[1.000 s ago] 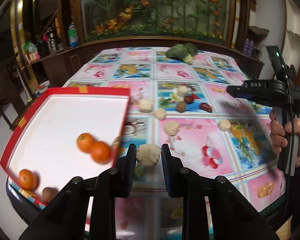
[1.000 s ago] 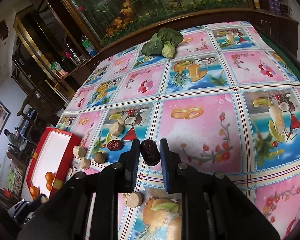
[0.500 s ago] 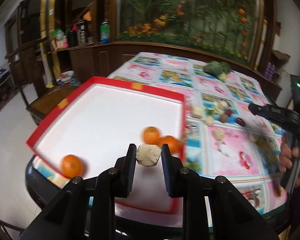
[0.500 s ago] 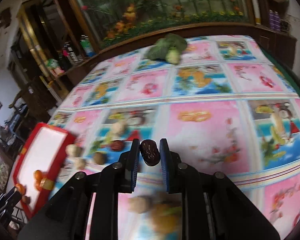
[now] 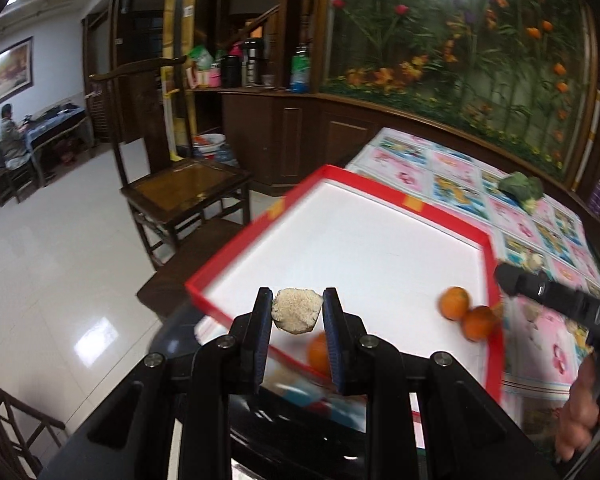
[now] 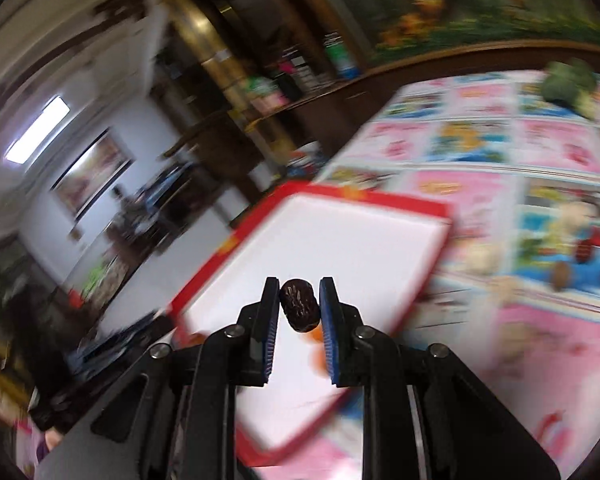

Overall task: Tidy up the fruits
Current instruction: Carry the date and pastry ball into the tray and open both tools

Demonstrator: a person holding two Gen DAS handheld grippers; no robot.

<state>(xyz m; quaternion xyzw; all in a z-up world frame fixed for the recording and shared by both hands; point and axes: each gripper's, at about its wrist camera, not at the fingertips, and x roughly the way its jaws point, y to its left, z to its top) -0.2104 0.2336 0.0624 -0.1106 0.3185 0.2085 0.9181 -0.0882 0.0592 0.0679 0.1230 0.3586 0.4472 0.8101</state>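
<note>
My left gripper (image 5: pixel 297 310) is shut on a beige rough lump (image 5: pixel 297 311) and holds it above the near left corner of the red-rimmed white tray (image 5: pixel 380 240). Two oranges (image 5: pixel 466 314) lie by the tray's right rim and a third orange (image 5: pixel 318 354) shows behind my right finger. My right gripper (image 6: pixel 299 310) is shut on a dark red date (image 6: pixel 299 309) and holds it over the tray (image 6: pixel 340 240). The right gripper's body also shows at the right of the left wrist view (image 5: pixel 560 304). The right wrist view is blurred.
Several small fruits (image 6: pixel 580 264) lie on the patterned tablecloth (image 6: pixel 500 148) right of the tray. A green vegetable (image 5: pixel 522 188) sits at the far end. A wooden chair (image 5: pixel 180 184) stands on the floor left of the table, past its edge.
Both grippers have swung left, from over the tablecloth to over the tray, each still holding its item. The left view now faces the chair and floor.
</note>
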